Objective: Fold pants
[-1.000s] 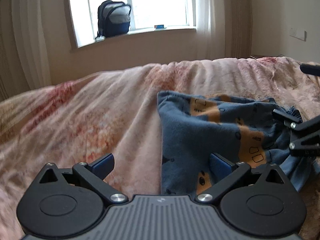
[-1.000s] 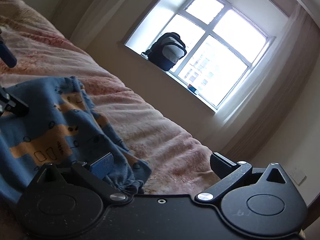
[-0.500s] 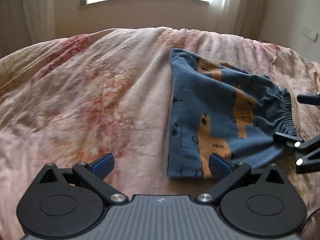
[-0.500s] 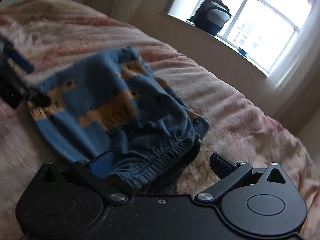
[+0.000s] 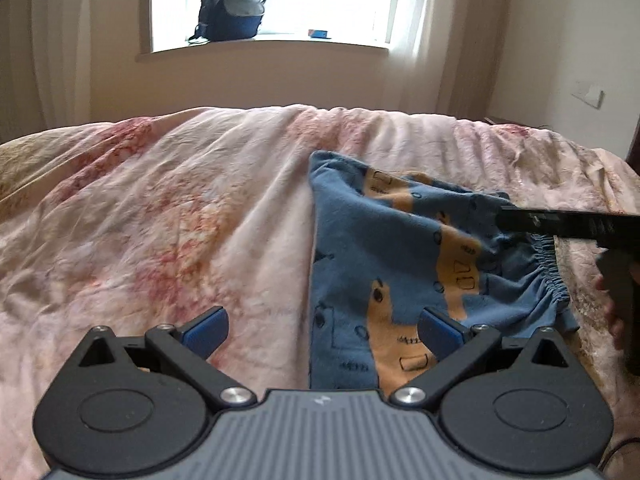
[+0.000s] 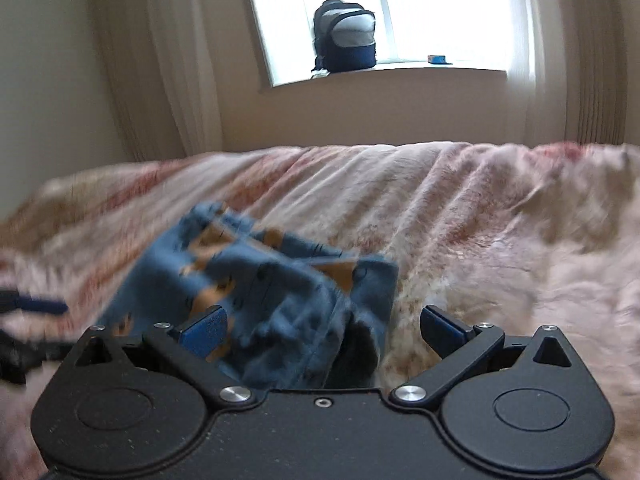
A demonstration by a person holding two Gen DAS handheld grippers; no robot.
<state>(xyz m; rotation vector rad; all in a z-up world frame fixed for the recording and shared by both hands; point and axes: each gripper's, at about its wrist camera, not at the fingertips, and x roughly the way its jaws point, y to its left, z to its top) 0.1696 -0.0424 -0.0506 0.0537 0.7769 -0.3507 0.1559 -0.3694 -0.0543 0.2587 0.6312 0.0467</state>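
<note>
1. The pants (image 5: 416, 264) lie on the bed (image 5: 168, 216) in a compact folded bundle; the folding looks nearly done, maybe only tidying left.
2. The left gripper (image 5: 320, 330) and right gripper (image 6: 322, 330) both have jaws spread, grasping nothing.
3. The right view is blurred, so the waistband layers and fold edges are unclear.

Bare bedspread (image 5: 160, 220) left of pants (image 5: 400, 260)
</note>
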